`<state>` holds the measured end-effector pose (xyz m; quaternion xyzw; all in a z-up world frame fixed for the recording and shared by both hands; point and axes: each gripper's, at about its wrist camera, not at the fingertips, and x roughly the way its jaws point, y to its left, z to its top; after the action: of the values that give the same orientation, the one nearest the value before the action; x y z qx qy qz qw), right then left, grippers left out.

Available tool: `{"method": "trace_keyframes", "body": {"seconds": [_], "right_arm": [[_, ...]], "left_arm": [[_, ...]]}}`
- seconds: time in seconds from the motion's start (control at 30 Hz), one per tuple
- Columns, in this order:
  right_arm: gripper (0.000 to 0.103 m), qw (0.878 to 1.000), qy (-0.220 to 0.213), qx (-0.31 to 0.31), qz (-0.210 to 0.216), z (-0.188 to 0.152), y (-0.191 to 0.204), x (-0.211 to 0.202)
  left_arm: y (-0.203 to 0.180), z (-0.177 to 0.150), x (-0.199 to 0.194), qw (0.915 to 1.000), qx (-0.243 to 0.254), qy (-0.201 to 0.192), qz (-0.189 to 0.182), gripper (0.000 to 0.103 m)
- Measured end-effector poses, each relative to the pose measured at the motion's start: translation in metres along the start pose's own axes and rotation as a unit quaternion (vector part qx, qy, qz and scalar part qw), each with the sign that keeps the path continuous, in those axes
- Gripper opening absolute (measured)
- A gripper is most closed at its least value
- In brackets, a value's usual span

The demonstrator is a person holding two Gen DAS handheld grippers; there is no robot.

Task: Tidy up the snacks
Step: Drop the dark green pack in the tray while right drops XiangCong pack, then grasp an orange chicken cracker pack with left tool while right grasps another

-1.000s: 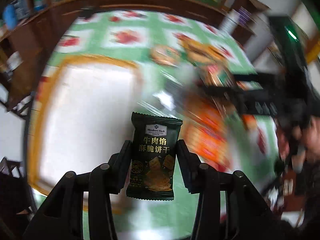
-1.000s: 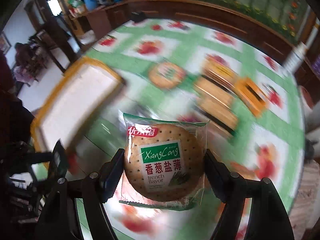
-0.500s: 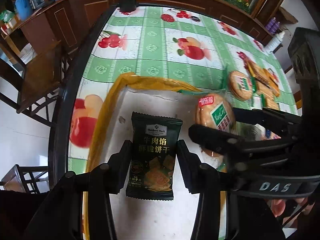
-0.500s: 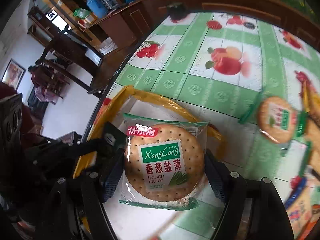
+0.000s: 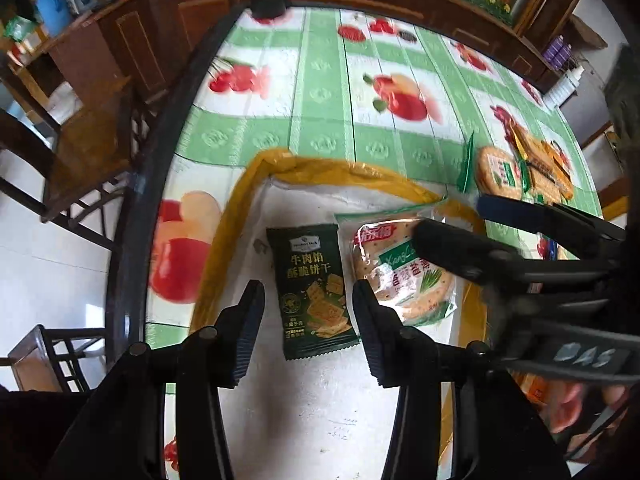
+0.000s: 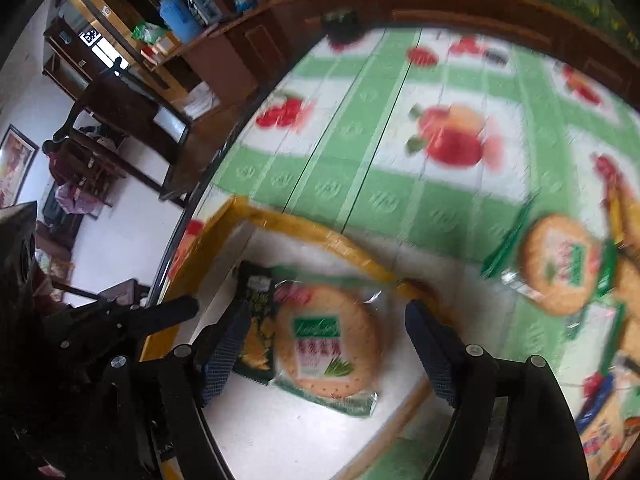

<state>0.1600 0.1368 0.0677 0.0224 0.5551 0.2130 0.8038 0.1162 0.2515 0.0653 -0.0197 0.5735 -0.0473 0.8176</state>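
A dark green cracker packet [image 5: 312,290] lies flat in the white tray with a yellow rim [image 5: 240,208]. A round biscuit in a clear green-edged wrapper [image 5: 394,280] lies beside it on its right. My left gripper [image 5: 308,312] is open above the dark packet, not touching it. My right gripper [image 6: 324,348] is open above the round biscuit [image 6: 328,344], which lies free with the dark packet [image 6: 256,320] to its left. The tray rim [image 6: 304,232] shows in the right wrist view. The right gripper's fingers [image 5: 460,248] hide part of the biscuit wrapper in the left wrist view.
Another round biscuit [image 5: 498,170] and several orange packets [image 5: 540,164] lie on the green fruit-print tablecloth [image 5: 360,112] to the right of the tray. The table's dark edge [image 5: 132,208] runs along the left, with wooden chairs [image 5: 80,148] beyond.
Both grippers have opened and let go of their packets, which now lie side by side in the tray. Both grippers have drawn back a little.
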Motion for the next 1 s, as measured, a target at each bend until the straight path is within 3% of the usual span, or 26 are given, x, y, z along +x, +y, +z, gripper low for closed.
{"method": "trace_keyframes", "body": {"seconds": [0.13,0.33,0.47,0.63,0.7,0.8,1.0], "right_arm": [[0.081,1.000,-0.016,-0.004,0.015,-0.014,-0.020,-0.035],[0.081,1.000,-0.011,-0.006,-0.002,-0.064,-0.106,-0.106],[0.082,0.998,-0.004,0.016,-0.058,-0.108,-0.183,-0.146],[0.082,0.992,0.018,0.064,-0.111,-0.166,-0.263,-0.174],[0.082,0.990,0.023,0.091,-0.110,-0.183,-0.288,-0.175],[0.082,0.989,0.038,0.113,-0.088,-0.195,-0.303,-0.163],[0.083,0.990,0.054,0.093,-0.096,-0.200,-0.294,-0.129]], "left_arm": [[-0.026,-0.013,-0.024,0.9993,0.020,-0.028,0.014,0.044],[-0.107,-0.042,-0.046,0.9958,0.055,-0.040,-0.061,0.044],[-0.165,-0.067,-0.031,0.9933,0.072,-0.010,-0.090,0.044],[-0.196,-0.091,-0.004,0.9944,0.018,0.038,-0.097,0.044],[-0.199,-0.097,0.004,0.9931,-0.013,0.058,-0.101,0.044],[-0.204,-0.106,0.007,0.9921,-0.039,0.068,-0.098,0.044],[-0.206,-0.116,0.005,0.9906,-0.091,0.065,-0.079,0.044]]}}
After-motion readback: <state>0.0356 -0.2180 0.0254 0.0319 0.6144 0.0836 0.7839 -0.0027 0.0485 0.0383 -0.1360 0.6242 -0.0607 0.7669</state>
